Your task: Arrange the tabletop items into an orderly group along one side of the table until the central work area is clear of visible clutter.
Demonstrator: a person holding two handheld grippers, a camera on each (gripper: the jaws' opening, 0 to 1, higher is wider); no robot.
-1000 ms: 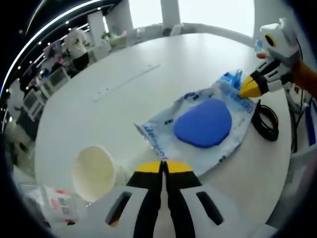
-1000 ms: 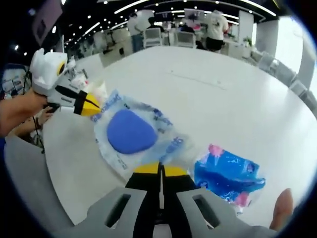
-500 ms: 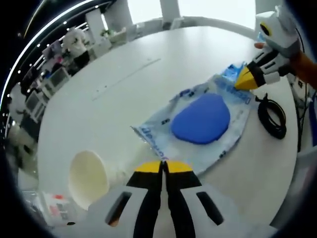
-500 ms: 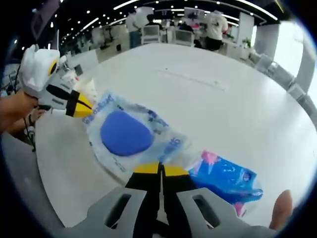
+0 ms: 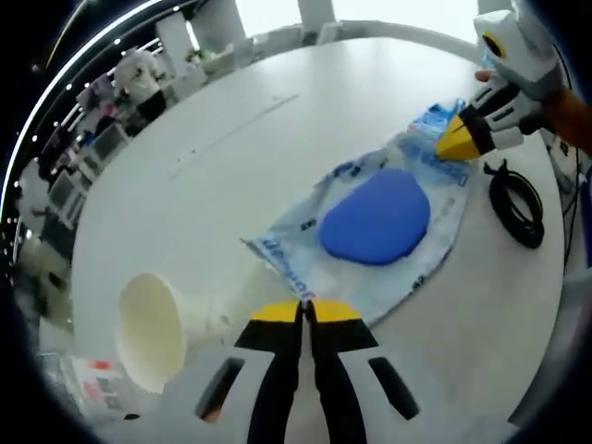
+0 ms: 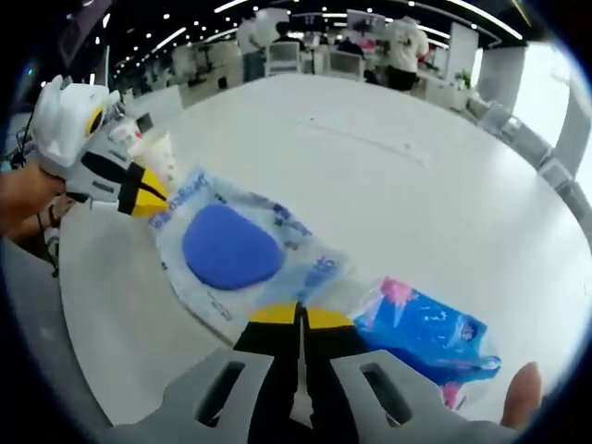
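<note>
clear pouch, blue pad (image 5: 375,222): centre frame, long axis between both holders
left hand-held gripper (image 5: 305,308): pinching near corner
right hand-held gripper (image 5: 451,141): pinching far corner, upper right

The printed lettering on the clear bag (image 5: 388,222) is too small to read. A small packet (image 5: 97,398) at seven o'clock in the left gripper view runs into the rim. People (image 6: 402,46) at twelve o'clock in the right gripper view blur.
</note>
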